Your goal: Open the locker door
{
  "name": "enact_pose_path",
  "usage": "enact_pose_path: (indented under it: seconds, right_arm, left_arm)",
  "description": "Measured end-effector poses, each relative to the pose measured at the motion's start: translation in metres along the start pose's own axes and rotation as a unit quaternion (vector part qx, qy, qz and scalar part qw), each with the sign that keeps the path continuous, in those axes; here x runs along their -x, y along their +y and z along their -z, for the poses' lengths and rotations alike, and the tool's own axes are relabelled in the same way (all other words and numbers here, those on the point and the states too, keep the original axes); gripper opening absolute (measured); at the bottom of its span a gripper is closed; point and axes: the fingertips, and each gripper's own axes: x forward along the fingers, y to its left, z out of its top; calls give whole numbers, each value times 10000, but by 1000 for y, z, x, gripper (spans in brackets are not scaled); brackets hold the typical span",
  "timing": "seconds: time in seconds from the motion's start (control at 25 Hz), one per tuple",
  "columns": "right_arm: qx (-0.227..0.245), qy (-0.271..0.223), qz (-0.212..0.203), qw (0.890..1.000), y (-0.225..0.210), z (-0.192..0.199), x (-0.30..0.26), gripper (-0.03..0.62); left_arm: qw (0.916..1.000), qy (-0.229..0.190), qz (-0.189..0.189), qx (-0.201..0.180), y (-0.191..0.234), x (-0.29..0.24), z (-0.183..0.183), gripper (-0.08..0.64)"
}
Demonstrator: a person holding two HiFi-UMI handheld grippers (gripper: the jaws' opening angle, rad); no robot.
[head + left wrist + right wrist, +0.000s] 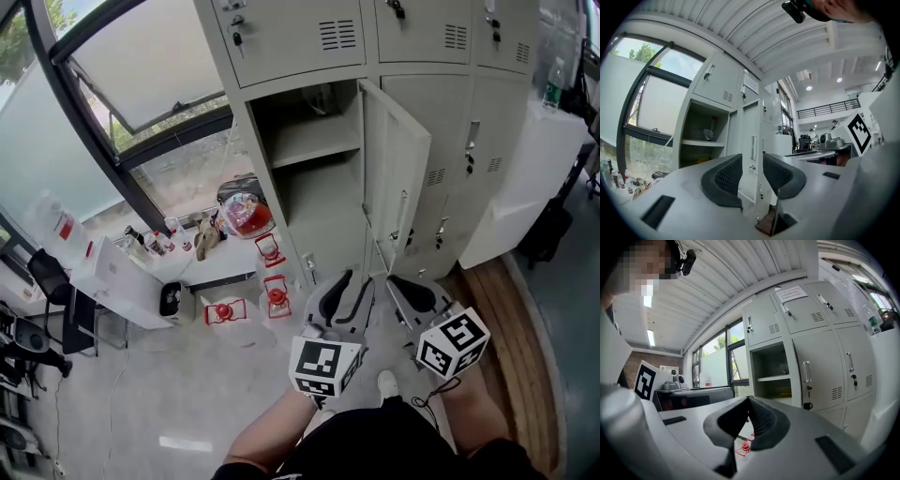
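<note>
Your left tool point(751, 161): jaws partly apart, nothing between the pads | your right tool point(748, 399): jaws together at the tips, holding nothing | locker door point(398, 178): swung open, ahead of both tools, touching neither | notice sheet point(790, 294) on an upper locker: print too small to read

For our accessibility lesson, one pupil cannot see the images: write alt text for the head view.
A grey locker door stands swung open, showing a shelf inside. Below it, the left gripper and right gripper are held side by side, touching nothing, above a pale floor.
</note>
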Motion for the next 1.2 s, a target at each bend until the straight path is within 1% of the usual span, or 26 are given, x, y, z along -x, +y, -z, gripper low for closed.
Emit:
enact_pose_path:
  seconds: [0.24,0.48,0.68,0.8,1.04,1.2]
  right_arm:
    - [-4,-10,6,10000,40,6,-2,54]
    - [-37,-30,75,10000,72,15,0,54]
    - [-76,50,70,9999,97,29,-2,54]
    - [-61,81,70,9999,107,31,-5,54]
    - [32,163,38,9999,120,35,-11,54]
    - [111,170,91,9998,122,31,-12,54]
  left_arm:
    - [9999,60,-106,36,19,48,4,139]
    - [9999,106,-124,53,31,90,9,125]
    - [9992,287,-249,78,44,121,22,35]
    - [9991,352,-216,102,48,134,27,23]
    - [9987,359,-301,177,62,152,33,23]
    - [9986,353,-339,213,70,155,31,23]
